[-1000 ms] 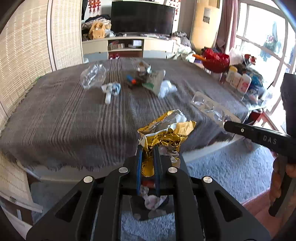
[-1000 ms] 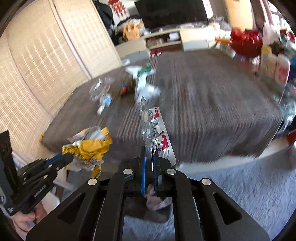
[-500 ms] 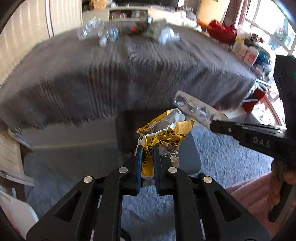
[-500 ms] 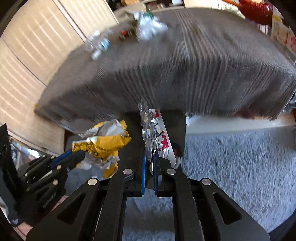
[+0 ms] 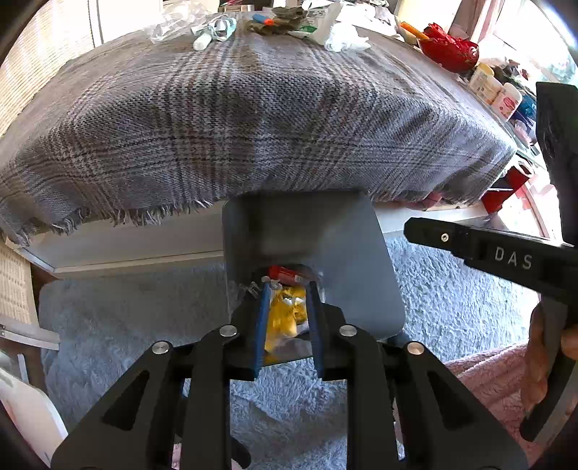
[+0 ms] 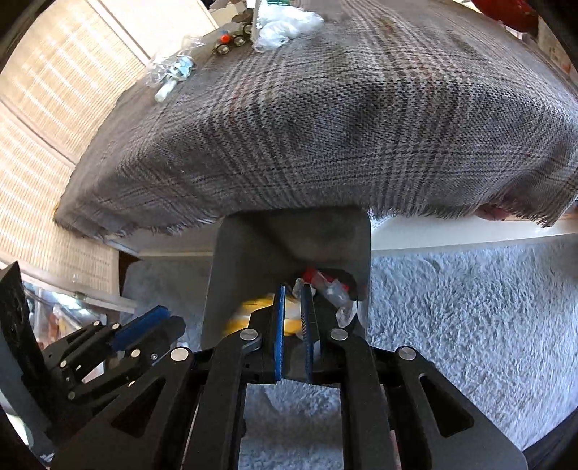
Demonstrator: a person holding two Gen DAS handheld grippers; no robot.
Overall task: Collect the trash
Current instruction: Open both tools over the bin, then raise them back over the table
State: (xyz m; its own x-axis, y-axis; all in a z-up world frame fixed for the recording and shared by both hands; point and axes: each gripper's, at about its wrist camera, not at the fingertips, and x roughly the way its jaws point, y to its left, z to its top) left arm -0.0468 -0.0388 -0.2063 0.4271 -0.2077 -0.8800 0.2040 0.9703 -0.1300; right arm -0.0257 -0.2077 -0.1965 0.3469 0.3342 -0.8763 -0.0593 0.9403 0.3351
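Note:
A grey trash bin (image 5: 310,231) stands on the rug against the bed's near edge; it also shows in the right wrist view (image 6: 289,246). My left gripper (image 5: 287,285) is open above the bin's mouth, and the yellow foil wrapper (image 5: 283,318) lies loose in the bin between the fingers. My right gripper (image 6: 293,289) is open over the same bin. The clear blister pack (image 6: 334,289) with red print lies in the bin past its tips. The yellow wrapper (image 6: 253,312) shows to their left. More trash (image 5: 216,27) lies at the far side of the bed.
A grey plaid blanket (image 5: 253,108) covers the bed and overhangs the bin's far rim. A pale blue shaggy rug (image 6: 469,307) surrounds the bin. A white crumpled bag (image 5: 343,38) and a clear plastic bag (image 6: 173,65) lie far back. Bottles (image 5: 495,90) stand at right.
Both grippers moved down over the bin and opened. The yellow wrapper and the blister pack dropped out of the jaws into the bin.

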